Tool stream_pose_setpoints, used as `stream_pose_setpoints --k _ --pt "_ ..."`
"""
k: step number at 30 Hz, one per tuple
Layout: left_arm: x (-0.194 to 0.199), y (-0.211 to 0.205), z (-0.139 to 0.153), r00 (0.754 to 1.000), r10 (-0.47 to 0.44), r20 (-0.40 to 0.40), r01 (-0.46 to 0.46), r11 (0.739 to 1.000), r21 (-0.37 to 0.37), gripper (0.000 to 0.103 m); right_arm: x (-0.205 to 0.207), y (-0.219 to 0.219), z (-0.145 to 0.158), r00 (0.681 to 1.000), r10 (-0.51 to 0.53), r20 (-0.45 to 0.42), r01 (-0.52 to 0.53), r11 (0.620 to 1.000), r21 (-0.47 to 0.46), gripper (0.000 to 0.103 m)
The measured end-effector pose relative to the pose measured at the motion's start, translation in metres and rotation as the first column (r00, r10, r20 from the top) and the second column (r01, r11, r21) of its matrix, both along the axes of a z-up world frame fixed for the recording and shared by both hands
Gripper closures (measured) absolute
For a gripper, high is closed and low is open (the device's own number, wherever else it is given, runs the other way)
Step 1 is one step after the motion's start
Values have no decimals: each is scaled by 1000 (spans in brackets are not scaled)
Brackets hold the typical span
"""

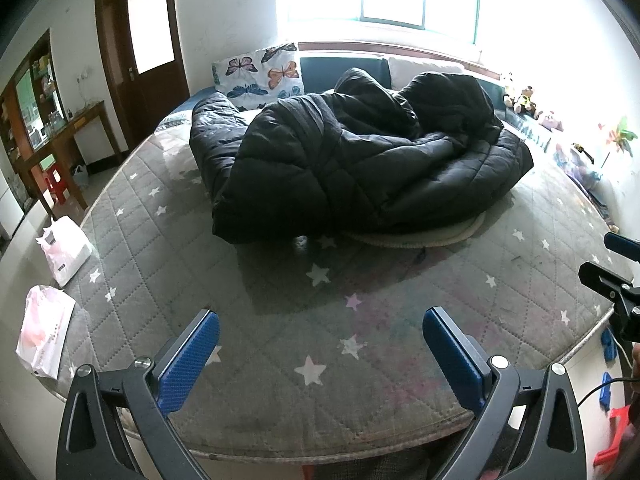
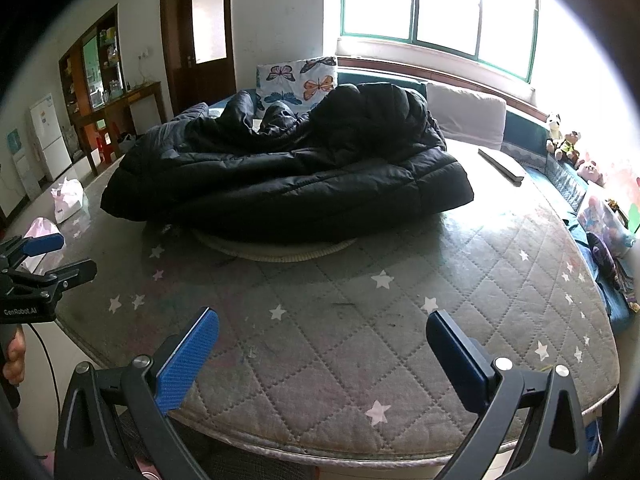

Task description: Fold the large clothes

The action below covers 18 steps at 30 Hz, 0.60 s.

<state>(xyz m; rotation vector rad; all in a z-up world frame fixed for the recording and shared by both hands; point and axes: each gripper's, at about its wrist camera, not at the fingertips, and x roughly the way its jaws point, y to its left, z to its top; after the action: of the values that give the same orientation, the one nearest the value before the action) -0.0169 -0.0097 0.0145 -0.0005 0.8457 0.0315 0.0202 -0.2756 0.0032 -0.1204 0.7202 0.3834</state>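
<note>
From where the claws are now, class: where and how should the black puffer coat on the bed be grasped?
Grip the black puffer coat at its near hem edge, which overhangs toward the claws. Come in low from the front across the quilted mattress; left claw and right claw are open and empty.

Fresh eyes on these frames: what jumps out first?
A big black puffer coat lies crumpled in a heap mid-bed on the grey star-quilted mattress, not yet spread or folded. Behind it, a butterfly-print pillow stands against the headboard under a blown-out bright window. Both the left gripper and right gripper hang open at the near edge, touching nothing.
</note>
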Motion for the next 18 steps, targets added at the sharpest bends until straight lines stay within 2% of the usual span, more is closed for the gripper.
stream_pose_setpoints --k 18 --pt "16 -6 0 1000 -13 -16 13 1000 21 0 10 4 -8 1000 20 -17 -20 1000 13 0"
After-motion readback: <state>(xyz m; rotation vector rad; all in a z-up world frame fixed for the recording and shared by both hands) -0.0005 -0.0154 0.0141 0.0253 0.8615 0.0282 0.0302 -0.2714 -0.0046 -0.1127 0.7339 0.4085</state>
